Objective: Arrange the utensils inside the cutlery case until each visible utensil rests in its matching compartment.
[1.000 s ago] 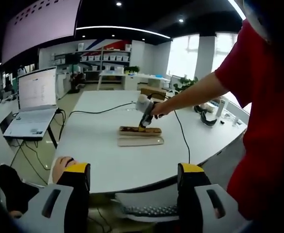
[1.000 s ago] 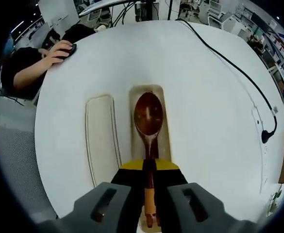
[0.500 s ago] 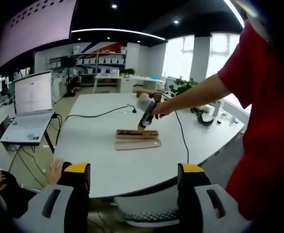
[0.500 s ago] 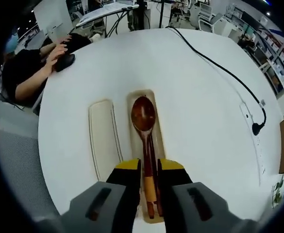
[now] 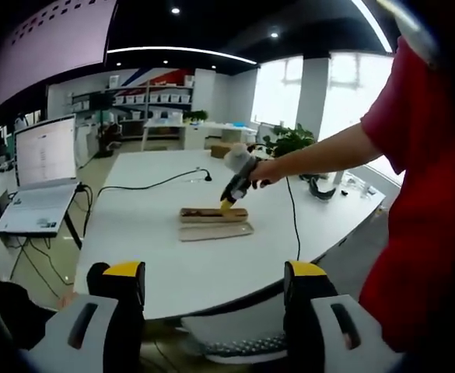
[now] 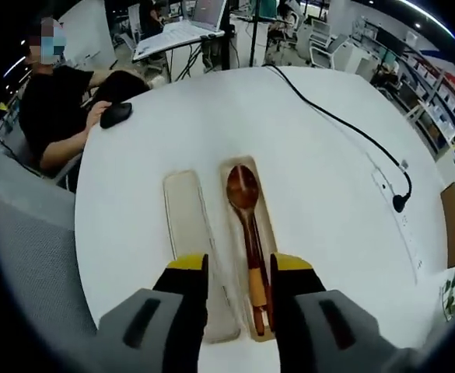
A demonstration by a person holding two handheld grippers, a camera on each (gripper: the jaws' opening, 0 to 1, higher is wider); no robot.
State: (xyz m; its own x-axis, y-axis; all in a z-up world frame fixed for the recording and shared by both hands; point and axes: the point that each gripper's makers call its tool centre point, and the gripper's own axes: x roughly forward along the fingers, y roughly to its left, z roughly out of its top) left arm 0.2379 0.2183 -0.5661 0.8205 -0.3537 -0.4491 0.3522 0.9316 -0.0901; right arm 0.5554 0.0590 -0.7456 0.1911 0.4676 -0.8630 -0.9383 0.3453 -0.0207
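Note:
A dark wooden spoon [image 6: 243,194] with an orange band on its handle lies lengthwise in the tan cutlery case [image 6: 268,227]. The case's pale lid [image 6: 188,233] rests flat beside it on the white table [image 6: 320,194]. My right gripper [image 6: 239,268] hovers above the handle end, open, with the spoon handle seen between its yellow tips and untouched. In the left gripper view the case [image 5: 211,214] and lid [image 5: 215,231] sit mid-table, and the right gripper [image 5: 229,200] is held just over the case. My left gripper [image 5: 215,284] is open and holds nothing, well short of the table.
A seated person [image 6: 56,116] rests a hand by a black mouse [image 6: 117,115] at the table's far edge. A black cable [image 6: 344,124] runs to a power strip [image 6: 390,186]. A laptop [image 5: 40,179], headphones [image 5: 320,186] and a chair [image 5: 235,342] are nearby.
My right gripper has let go of the spoon handle, opened wider and risen, leaving the spoon in the case. The left gripper's view has shifted slightly.

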